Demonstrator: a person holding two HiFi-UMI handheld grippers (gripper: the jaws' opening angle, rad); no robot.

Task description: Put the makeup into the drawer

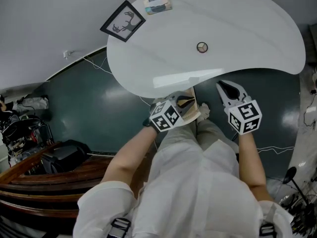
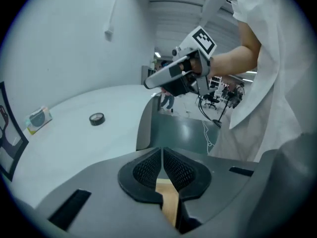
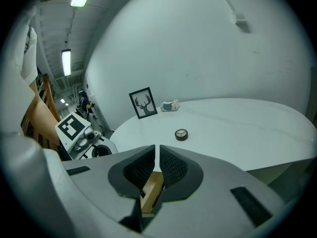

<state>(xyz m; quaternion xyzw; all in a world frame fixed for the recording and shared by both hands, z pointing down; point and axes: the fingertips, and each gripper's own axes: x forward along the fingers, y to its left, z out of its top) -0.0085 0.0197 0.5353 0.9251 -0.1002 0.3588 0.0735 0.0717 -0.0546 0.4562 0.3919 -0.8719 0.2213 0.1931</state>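
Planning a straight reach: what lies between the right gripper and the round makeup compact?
Only bare white tabletop between right gripper and compact, in the right gripper view.

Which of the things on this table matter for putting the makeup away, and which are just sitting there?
For the job:
- round makeup compact
- left tongs and right tongs, both shut and empty

Just lying about:
- framed deer picture
- small packet beside it

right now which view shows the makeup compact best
The right gripper view: the compact shows its pale pans. The head view shows it tiny from above; the left gripper view, a dark low disc.
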